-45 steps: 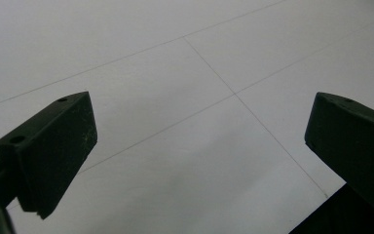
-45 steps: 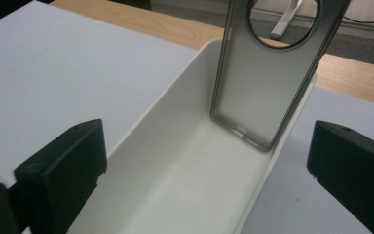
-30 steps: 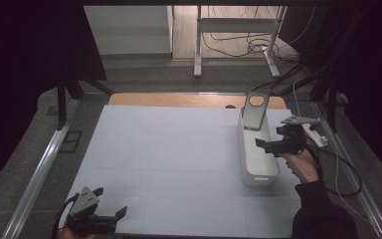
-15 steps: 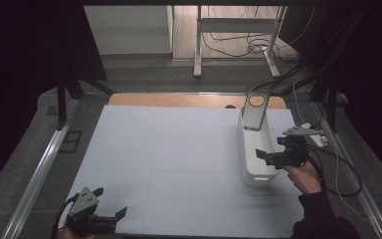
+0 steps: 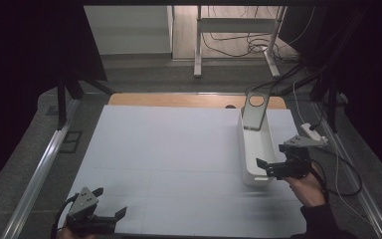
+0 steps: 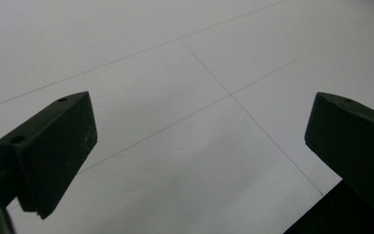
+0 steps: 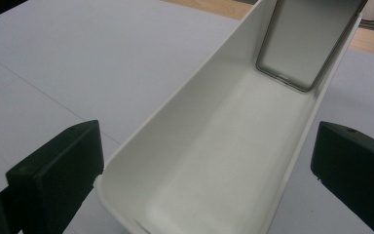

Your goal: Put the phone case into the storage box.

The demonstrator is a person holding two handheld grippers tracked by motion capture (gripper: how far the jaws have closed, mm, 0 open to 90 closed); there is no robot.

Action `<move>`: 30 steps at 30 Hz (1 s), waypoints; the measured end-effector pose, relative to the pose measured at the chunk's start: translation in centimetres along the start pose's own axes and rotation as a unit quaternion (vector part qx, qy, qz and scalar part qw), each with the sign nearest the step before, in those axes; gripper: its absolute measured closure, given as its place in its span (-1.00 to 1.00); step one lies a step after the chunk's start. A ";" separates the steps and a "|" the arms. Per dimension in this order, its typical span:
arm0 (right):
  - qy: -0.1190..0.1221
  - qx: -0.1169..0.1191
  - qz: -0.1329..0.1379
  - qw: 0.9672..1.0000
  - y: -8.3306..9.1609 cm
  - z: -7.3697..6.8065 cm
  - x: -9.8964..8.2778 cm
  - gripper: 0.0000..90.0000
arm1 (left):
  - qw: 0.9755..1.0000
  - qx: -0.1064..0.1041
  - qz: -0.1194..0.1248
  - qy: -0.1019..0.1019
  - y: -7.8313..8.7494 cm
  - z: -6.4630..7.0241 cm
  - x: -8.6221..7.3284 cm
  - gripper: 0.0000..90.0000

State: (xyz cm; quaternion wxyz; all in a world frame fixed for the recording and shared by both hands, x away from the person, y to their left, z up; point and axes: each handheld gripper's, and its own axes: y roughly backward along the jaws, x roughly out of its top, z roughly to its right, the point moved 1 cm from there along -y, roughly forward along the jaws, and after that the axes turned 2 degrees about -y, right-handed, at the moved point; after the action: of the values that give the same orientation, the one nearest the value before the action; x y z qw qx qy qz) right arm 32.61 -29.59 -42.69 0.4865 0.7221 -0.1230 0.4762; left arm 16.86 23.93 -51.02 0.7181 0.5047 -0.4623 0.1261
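On the right of the mat [image 5: 179, 164], from the high view, a long white bin [image 5: 254, 149] lies lengthwise with a flat metal plate [image 5: 253, 110] leaning upright at its far end. The right gripper [image 5: 268, 168] hangs just off the bin's near end, jaws spread, holding nothing. Down at the near left corner the left gripper [image 5: 110, 217] sits low over the mat, well apart from the bin, jaws also spread.

Over to the left gripper view: two black jaws wide apart, bare mat [image 6: 185, 97] with thin seam lines between them, nothing in reach. That hand looks idle.

Now the right gripper view: the bin [image 7: 224, 146] runs straight away from the camera, its near end sitting between the open jaws, not touched as far as I can tell. Inside it's bare except for the plate [image 7: 304, 41] propped against the far wall.

My read: the plate is in the bin, no grip is on anything, and whatever handling of the bin is meant is not yet started.
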 end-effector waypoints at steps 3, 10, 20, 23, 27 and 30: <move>0.001 0.003 -0.002 1.000 0.6 -0.3 -0.4 -1.00 | 1.000 0.000 0.000 0.002 0.0 0.0 0.0 -1.00; -0.004 0.000 -0.002 1.000 2.1 -0.5 -1.6 -1.00 | 1.000 0.002 0.003 0.001 0.0 0.0 0.0 -1.00; -0.007 -0.008 0.005 1.000 4.1 -0.7 -3.4 -1.00 | 1.000 0.009 0.004 0.001 0.2 0.1 0.0 -1.00; -0.010 -0.011 0.003 1.000 4.7 -0.7 -4.2 -1.00 | 1.000 0.010 0.005 0.003 0.2 0.0 -0.1 -1.00; -0.015 -0.012 0.005 1.000 5.2 -0.8 -5.0 -1.00 | 1.000 0.011 0.004 0.001 0.2 0.0 0.0 -1.00; -0.021 -0.012 0.004 1.000 5.5 -0.8 -5.5 -1.00 | 1.000 0.014 0.004 0.002 0.2 0.0 -0.1 -1.00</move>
State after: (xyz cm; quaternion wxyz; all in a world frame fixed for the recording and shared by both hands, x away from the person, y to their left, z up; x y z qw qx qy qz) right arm 25.78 -33.25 -43.89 0.4908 0.7253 -0.1422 0.4614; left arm 16.68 24.05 -50.92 0.7114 0.5122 -0.4614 0.1362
